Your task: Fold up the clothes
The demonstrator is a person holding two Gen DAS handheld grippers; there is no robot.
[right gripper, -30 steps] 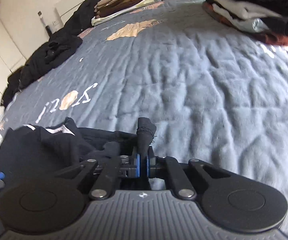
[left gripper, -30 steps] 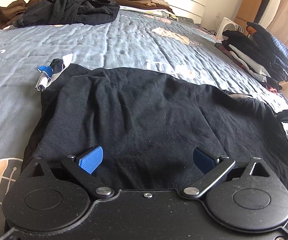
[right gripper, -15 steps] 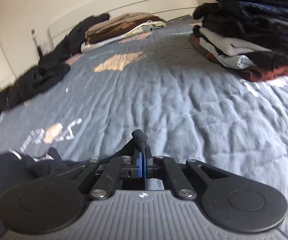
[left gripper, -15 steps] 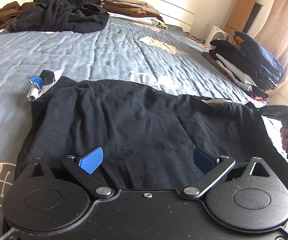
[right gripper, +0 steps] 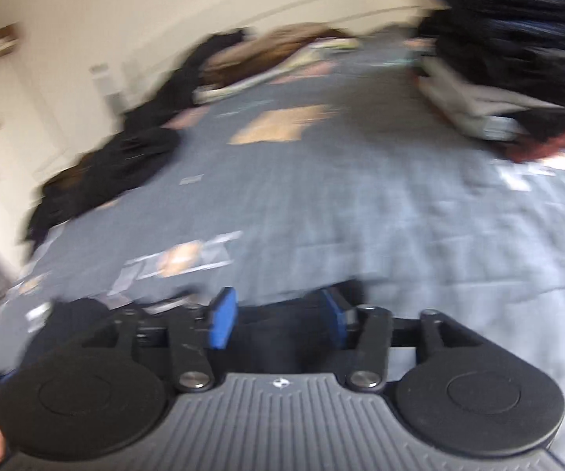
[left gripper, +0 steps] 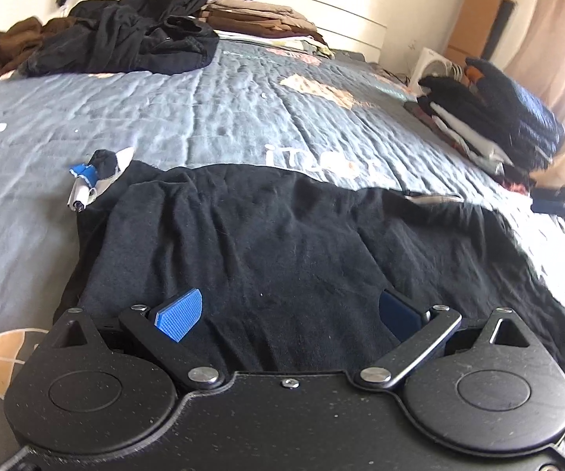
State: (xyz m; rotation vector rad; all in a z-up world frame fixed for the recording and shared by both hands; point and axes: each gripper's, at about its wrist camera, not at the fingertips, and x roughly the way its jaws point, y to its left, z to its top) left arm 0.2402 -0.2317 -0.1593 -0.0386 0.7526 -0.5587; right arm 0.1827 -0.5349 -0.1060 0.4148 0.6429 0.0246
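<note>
My right hand-held gripper (right gripper: 278,320) has just been opening, nothing clamped; my left hand-held gripper (left gripper: 288,314) gapes above the black garment (left gripper: 282,251).

The view is smeared by motion. The right gripper (right gripper: 278,316) sits at 6 o'clock; its jaws have just been opening and stand apart, dark cloth (right gripper: 282,337) below the gap, nothing pinched. The grey quilt (right gripper: 400,212) fills the middle. A folded stack (right gripper: 518,59) rises at 2 o'clock, a black heap (right gripper: 117,168) at 10, tan folded clothes (right gripper: 278,51) at 12.
</note>
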